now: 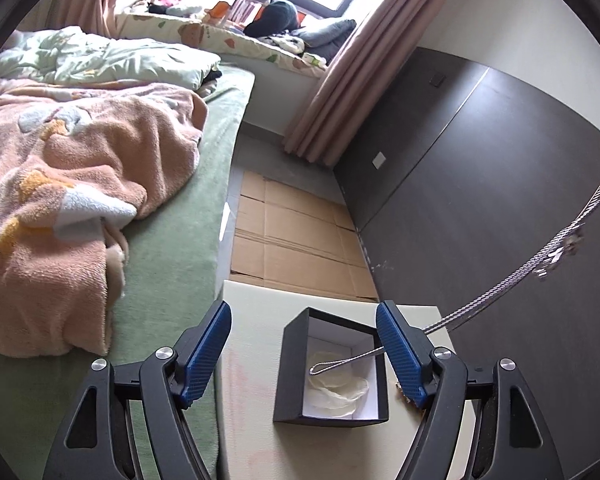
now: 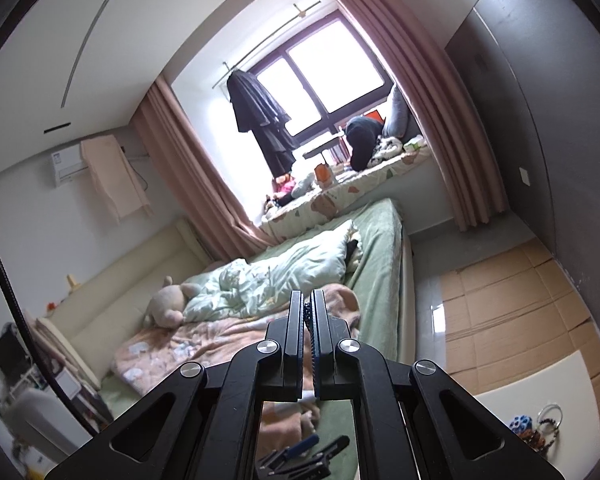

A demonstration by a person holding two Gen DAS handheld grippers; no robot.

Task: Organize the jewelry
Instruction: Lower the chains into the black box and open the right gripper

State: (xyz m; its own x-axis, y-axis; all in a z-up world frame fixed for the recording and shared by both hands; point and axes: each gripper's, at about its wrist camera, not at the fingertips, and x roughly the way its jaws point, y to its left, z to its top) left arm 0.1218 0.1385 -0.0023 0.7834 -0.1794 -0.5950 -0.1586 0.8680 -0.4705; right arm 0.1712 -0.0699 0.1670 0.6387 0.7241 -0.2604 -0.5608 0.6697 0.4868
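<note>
A black box [image 1: 284,376] with a white inside stands on a cream pad [image 1: 252,380], between the spread blue pads [image 1: 206,354] of my left gripper [image 1: 304,312], which is open and touches nothing. A silver necklace [image 1: 500,286] slants down from the upper right, passes behind the right finger, and its looped end hangs inside the box above some pale wrapping [image 1: 336,386]. My right gripper [image 2: 308,296] is raised over the bed with its jaws shut, and a thin beaded strand shows between its pads.
A bed with a pink blanket [image 1: 80,184] and a green sheet [image 1: 172,264] lies left of the pad. Flattened cardboard [image 1: 292,236] covers the floor beyond, and a dark wall panel [image 1: 480,160] stands to the right. More bracelets [image 2: 540,426] lie on the pad.
</note>
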